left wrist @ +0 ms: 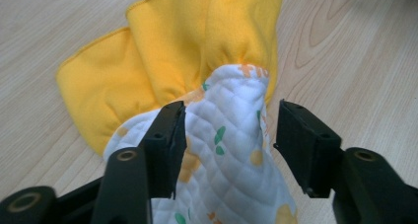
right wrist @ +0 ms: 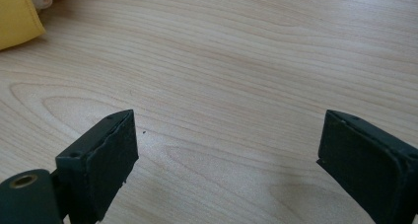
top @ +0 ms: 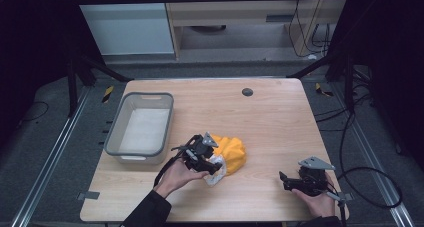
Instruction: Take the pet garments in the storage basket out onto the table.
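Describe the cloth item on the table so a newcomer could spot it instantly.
On the wooden table, look right of the grey bin, near the middle. The cloth item lies there under the left tool: bright yellow fabric with a white quilted printed part, the only soft thing.

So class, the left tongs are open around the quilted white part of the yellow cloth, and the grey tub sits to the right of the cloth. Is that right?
One thing is wrong: the grey tub sits to the left of the yellow cloth, as the high view shows. The rest holds: the left tongs are open around its quilted white part, seen in the left gripper view.
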